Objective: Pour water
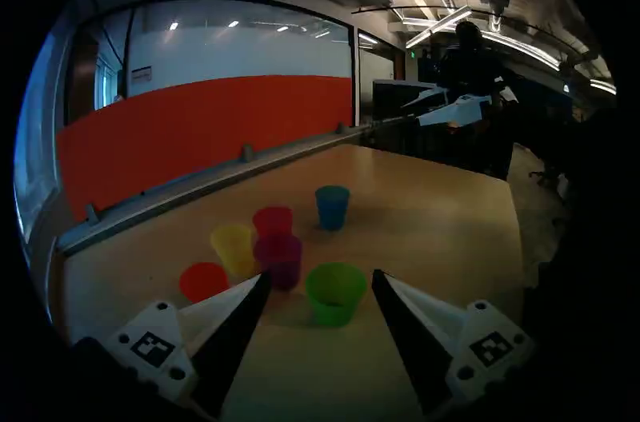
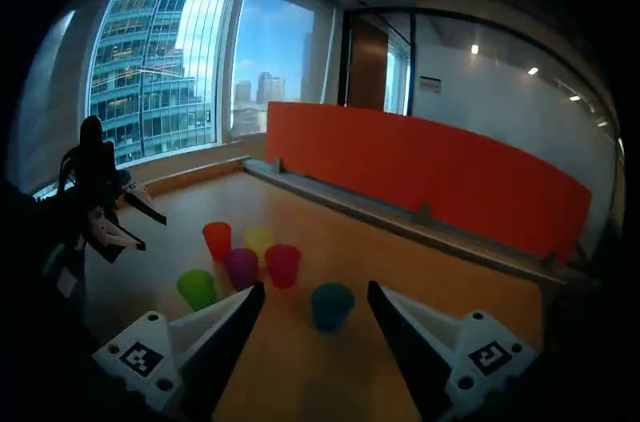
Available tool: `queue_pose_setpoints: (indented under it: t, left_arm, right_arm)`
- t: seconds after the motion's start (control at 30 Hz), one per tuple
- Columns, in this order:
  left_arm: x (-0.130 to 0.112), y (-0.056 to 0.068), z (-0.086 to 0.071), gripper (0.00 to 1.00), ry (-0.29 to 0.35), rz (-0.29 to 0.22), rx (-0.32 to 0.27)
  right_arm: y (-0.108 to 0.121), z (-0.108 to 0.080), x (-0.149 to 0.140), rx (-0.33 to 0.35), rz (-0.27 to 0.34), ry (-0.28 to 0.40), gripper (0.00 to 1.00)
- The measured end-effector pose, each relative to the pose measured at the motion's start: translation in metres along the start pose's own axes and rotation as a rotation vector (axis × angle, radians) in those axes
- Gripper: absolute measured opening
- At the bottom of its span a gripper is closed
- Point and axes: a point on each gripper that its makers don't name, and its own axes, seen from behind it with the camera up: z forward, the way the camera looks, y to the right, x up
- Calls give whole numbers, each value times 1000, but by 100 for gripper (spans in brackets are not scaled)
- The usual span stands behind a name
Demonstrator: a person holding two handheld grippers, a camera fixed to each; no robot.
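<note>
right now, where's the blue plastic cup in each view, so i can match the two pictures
Left gripper view: the blue plastic cup stands just above centre, the farthest of the cups, beyond the green plastic cup.
Right gripper view: the same cup sits low at centre, the nearest cup, framed between the open jaws.
Shared landmark: the long orange partition panel behind the cups.
</note>
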Motion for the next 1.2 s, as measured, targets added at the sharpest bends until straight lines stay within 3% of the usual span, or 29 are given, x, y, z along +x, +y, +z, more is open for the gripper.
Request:
queue_pose_setpoints:
  t: [0.47,1.2]
  left_arm:
    - [-34,17,20,94,-116,33,-48]
    - [-66,21,64,94,-240,54,-91]
  right_arm:
    - [3,9,-2,2,-4,-10,100]
    - [17,26,-11,9,6,-30,100]
